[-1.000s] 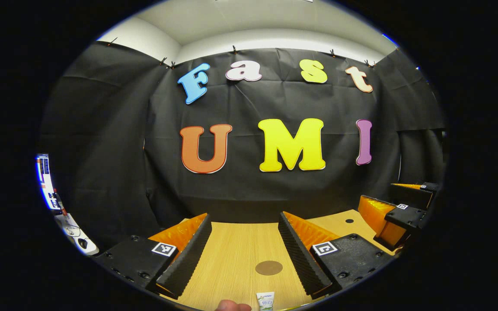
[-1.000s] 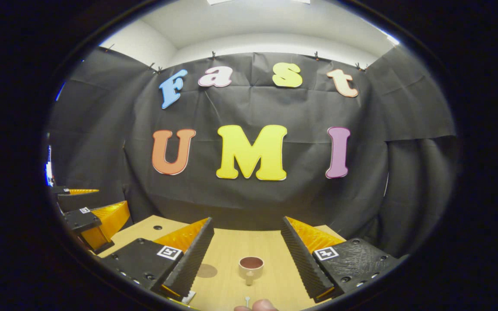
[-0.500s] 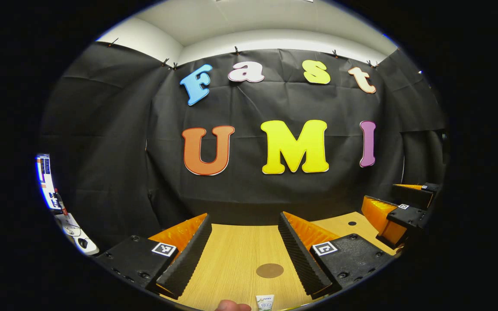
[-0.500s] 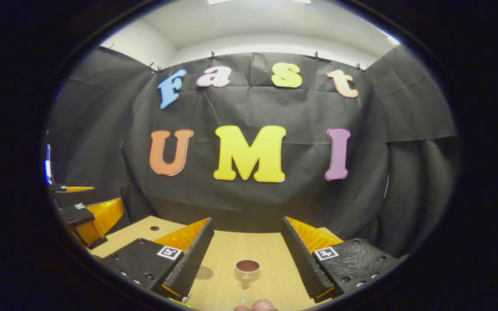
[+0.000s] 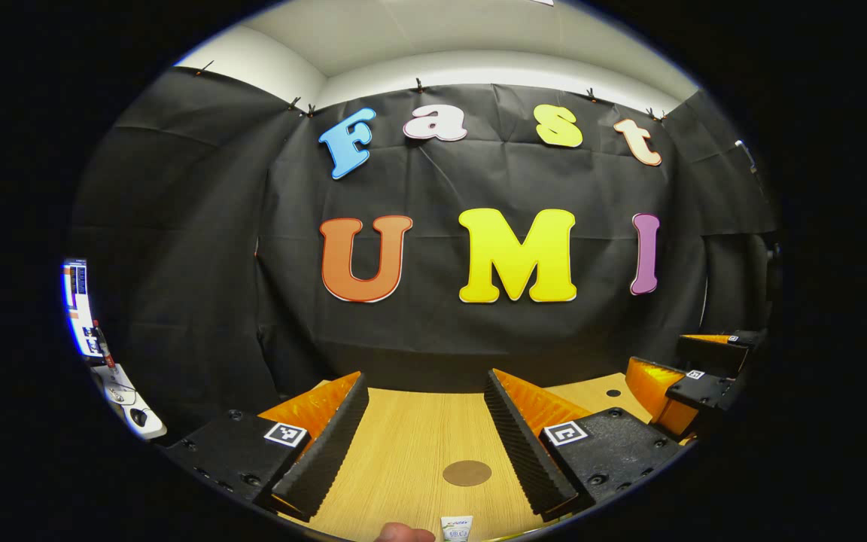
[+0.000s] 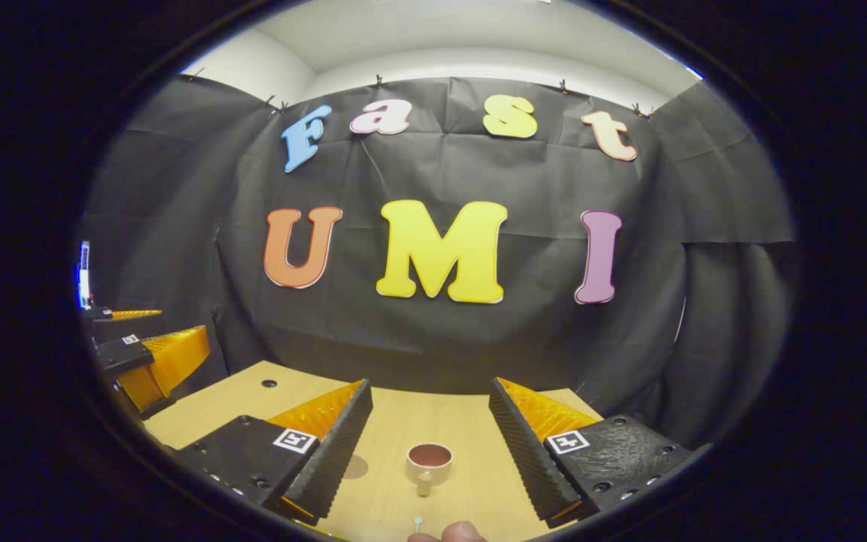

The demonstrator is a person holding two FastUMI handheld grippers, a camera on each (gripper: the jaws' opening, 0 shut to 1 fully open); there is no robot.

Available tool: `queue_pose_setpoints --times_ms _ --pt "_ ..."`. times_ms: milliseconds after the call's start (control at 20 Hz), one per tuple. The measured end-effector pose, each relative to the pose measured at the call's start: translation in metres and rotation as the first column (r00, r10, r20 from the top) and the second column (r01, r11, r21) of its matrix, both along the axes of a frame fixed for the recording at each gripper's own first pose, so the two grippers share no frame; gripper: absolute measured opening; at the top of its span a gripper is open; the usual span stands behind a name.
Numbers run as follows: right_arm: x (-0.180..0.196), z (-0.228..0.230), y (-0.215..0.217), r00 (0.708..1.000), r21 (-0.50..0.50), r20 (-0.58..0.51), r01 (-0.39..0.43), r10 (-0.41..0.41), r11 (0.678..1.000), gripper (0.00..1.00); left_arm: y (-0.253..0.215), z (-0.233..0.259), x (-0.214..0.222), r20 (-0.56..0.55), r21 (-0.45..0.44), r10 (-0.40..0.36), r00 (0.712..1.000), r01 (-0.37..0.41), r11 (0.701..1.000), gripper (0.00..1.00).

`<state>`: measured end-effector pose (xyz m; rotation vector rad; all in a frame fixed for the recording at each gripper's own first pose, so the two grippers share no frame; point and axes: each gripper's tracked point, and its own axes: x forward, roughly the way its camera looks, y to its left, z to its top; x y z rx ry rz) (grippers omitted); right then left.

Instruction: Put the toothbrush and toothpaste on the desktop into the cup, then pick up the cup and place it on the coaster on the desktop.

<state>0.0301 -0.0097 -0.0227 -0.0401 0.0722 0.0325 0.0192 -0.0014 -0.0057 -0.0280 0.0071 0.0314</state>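
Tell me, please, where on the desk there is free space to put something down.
Bare wood runs from the coaster back to the black cloth wall, and from the cup back to the same cloth. It is tighter at the near edge, around the toothpaste and the toothbrush tip.

Black cloth wall [image 5: 479, 331] hangs at back, clipped along top under a white ceiling [image 5: 471, 30]. Light wood tabletop [image 6: 253, 399] w/ small dark hole [image 6: 269, 383] near its far left corner. At far left edge, a lit screen [image 5: 76, 305] above a white surface w/ a dark mouse [image 5: 139, 415].
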Motion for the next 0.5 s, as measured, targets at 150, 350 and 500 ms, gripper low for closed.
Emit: queue_pose_setpoints --times_ms 150,350,500 --pt "-0.003 -0.014 -0.001 0.999 -0.002 -0.032 -0.001 0.001 1.0 0.92 -0.002 -0.015 0.003 -0.036 0.006 -0.007 0.999 0.007 1.0 0.98" --pt "-0.004 -0.052 -0.005 0.992 -0.008 -0.129 -0.008 0.007 1.0 0.95 -0.012 -0.049 0.004 -0.129 -0.015 -0.039 0.991 0.038 0.999 0.98" --pt "-0.011 -0.096 -0.012 0.965 -0.016 -0.262 -0.019 0.014 1.0 0.95 -0.023 -0.093 -0.006 -0.255 -0.018 -0.078 0.964 0.076 0.997 0.98"
